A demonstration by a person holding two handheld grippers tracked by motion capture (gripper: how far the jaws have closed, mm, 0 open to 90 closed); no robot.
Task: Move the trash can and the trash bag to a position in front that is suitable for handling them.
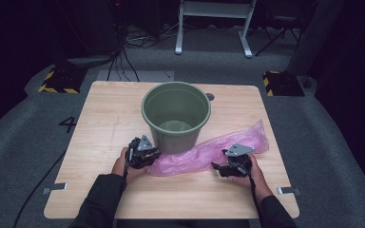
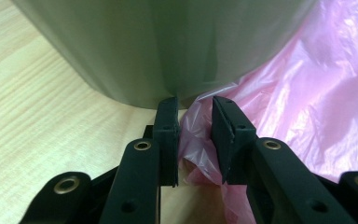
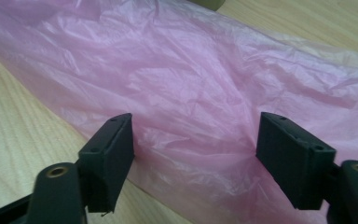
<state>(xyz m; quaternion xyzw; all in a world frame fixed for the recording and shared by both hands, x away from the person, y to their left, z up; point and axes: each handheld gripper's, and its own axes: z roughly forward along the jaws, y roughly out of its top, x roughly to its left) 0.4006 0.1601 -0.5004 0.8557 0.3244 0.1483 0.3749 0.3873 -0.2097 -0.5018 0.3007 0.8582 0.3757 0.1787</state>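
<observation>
A green plastic bucket (image 1: 176, 116) stands upright near the middle of the wooden table (image 1: 114, 109). A crumpled pink plastic bag (image 1: 204, 152) lies stretched from the bucket's base toward the right. My left gripper (image 1: 153, 156) sits at the bag's left end, right against the bucket's foot. In the left gripper view its jaws (image 2: 195, 100) are close together, with a bunched fold of the bag (image 2: 193, 140) pinched between the pads and the bucket wall (image 2: 168, 46) just beyond. My right gripper (image 1: 218, 166) is at the bag's near edge. Its jaws (image 3: 196, 121) stand wide apart over the pink bag (image 3: 191, 79).
The table's front strip nearest the person is bare wood. Beyond the far edge are grey carpet, cables, two yellow-and-black striped blocks (image 1: 59, 80) and a white frame's legs (image 1: 214, 28). A small dark hole (image 1: 210, 96) sits behind the bucket.
</observation>
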